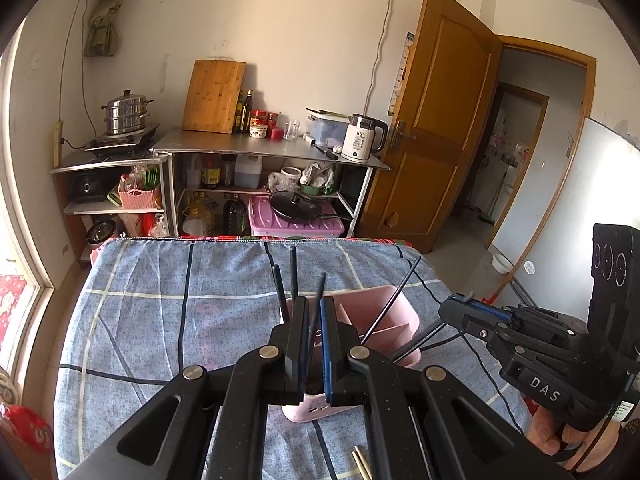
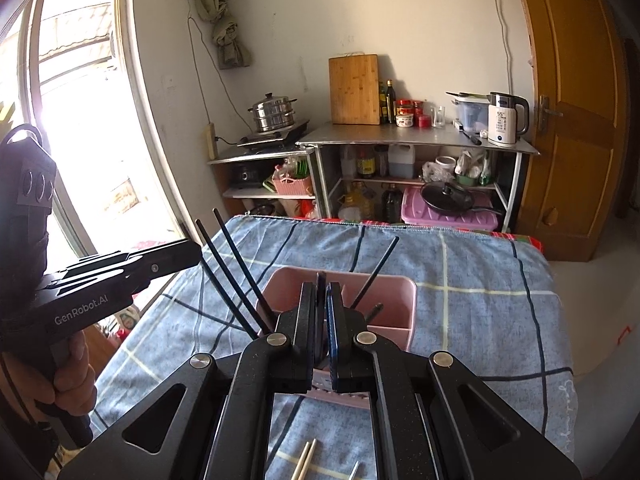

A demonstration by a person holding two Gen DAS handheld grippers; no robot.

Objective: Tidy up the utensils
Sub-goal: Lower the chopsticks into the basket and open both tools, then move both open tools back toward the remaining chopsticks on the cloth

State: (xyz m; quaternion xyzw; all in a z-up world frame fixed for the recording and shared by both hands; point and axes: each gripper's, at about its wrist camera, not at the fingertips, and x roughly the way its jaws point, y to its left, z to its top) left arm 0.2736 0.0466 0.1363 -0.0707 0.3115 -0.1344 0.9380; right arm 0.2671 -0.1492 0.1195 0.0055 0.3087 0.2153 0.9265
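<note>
I read "GenRobot.AI" in pale letters on the side of my left gripper [image 2: 176, 256] in the right wrist view, where it hangs to the left of the pink utensil holder [image 2: 400, 292], beyond the left edge of the desk [image 2: 480, 280]. From that side I cannot see between its fingers. In its own view my left gripper [image 1: 315, 344] has its fingers drawn close on a dark chopstick [image 1: 320, 300] that stands in the pink utensil holder [image 1: 384, 304], with two more black chopsticks [image 1: 293, 276] upright just left of it.

The holder sits near the middle of the blue checked cloth [image 1: 160, 320]. Bare cloth lies open to the left of it and beyond it up to the far hem. Another black chopstick [image 1: 394, 298] leans out over the holder's right wall.

My right gripper [image 2: 323, 312] is closed to a narrow slit on a dark stick [image 2: 321, 280] over the holder's near compartment. In the left wrist view the right gripper [image 1: 464, 304] sits right of the holder and carries "DAS" on its body.

On the steel counter behind the holder, the white kettle [image 1: 362, 138] shows "55". Its smaller print is too fine to read.

Pale wooden sticks [image 2: 304, 460] near the holder's front are cut off by the frame, and the holder's base is hidden behind my fingers.
</note>
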